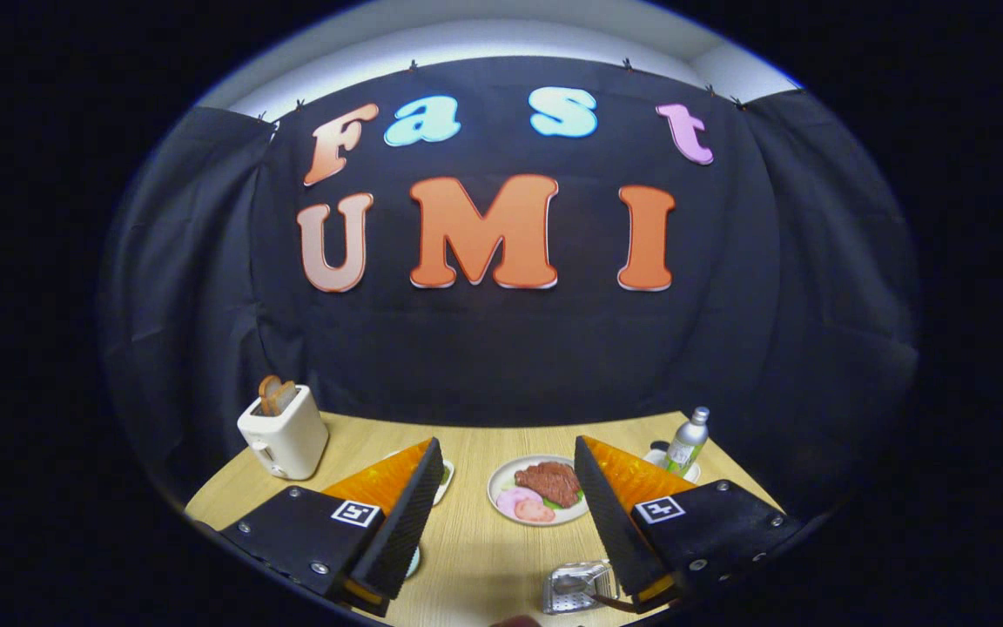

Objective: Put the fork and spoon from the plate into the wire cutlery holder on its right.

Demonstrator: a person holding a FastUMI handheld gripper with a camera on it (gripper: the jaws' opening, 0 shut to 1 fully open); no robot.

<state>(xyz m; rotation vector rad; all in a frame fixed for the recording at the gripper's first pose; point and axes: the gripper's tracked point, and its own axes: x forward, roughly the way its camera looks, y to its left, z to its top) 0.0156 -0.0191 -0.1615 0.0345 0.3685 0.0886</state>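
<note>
Wooden table (467, 531) carries a toaster (284, 433) far left and a bottle (687, 441) far right. I see my gripper (510, 475) spread wide, holding nothing, a plate of food (539, 489) between its 2 fingers.

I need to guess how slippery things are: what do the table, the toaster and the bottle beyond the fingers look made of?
The table looks like pale wood or wood laminate, matte, with fine grain lines. The toaster looks like cream plastic, smooth with a soft sheen. The bottle seems to be silvery metal or plastic with a grey cap; too small to be sure. The gripper has its fingers open, holding nothing.
</note>
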